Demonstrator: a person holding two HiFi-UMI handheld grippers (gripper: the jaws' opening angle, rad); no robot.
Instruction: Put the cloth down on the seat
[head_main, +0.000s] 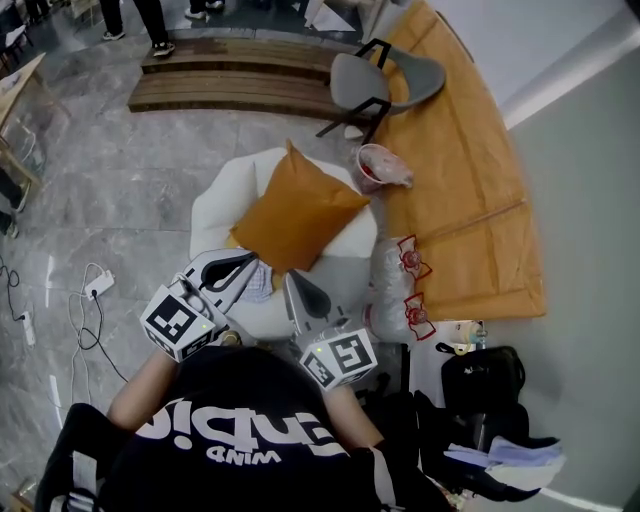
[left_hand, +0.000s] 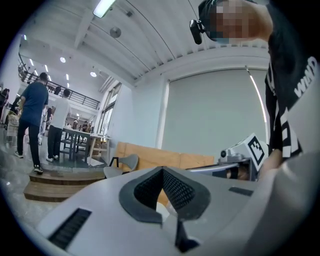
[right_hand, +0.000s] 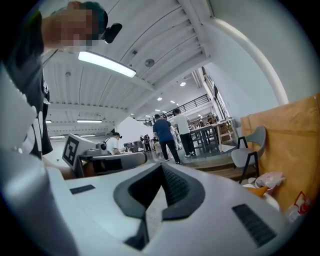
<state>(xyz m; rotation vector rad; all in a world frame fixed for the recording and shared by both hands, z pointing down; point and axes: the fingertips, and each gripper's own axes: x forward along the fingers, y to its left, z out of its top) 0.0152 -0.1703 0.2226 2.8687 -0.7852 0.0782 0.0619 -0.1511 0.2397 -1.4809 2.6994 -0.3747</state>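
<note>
Head view: a white seat (head_main: 215, 205) carries an orange cushion (head_main: 295, 215). A small pale checked cloth (head_main: 262, 285) seems to lie on the seat's near edge, between the left tool (head_main: 250, 263) and the right tool (head_main: 293, 283). Both hover close over it, probably so it can be laid flat. Left gripper view: the jaws are pressed together, their ribbed pads (left_hand: 177, 190) meeting with no fabric showing between them; the cushion's orange peeks out below. Right gripper view: that tool's jaws likewise meet on nothing visible and point level across the room, so the cloth looks already set down.
</note>
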